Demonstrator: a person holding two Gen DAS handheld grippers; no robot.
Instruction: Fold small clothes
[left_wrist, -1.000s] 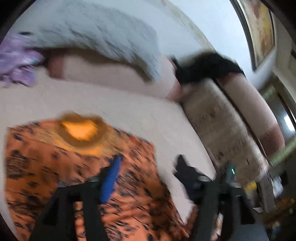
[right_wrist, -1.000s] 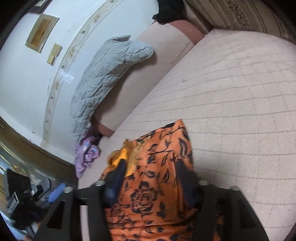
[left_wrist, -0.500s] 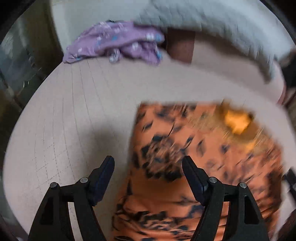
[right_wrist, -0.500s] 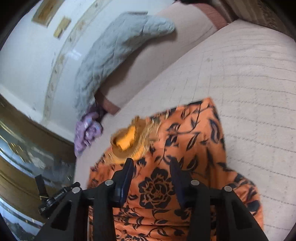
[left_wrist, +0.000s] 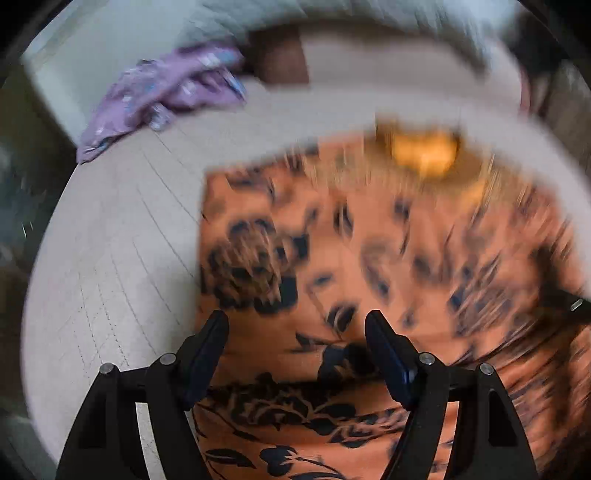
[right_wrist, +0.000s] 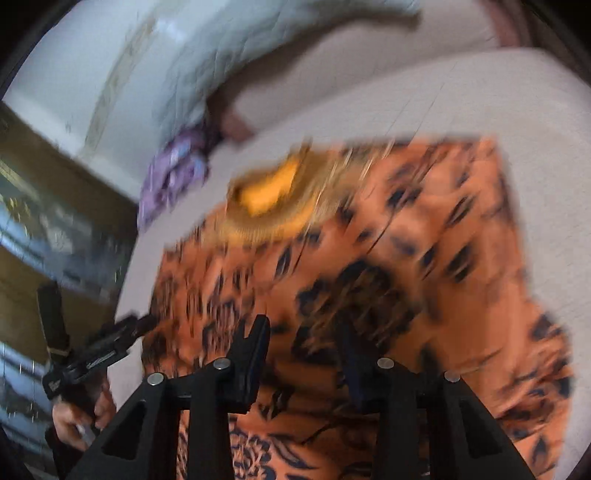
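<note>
Beige quilted sofa seat (left_wrist: 110, 258), orange garment (left_wrist: 369, 258) spread

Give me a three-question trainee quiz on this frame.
1. True or false: the left tool is open, gripping nothing.
2. What lies crumpled at the far edge of the cushion? A) purple garment B) towel C) socks
3. Fill in: the orange top lies spread with its ____ end away from both tools.

Key: 1 true. 2 A, the purple garment. 3 neckline. The right tool is also open.
</note>
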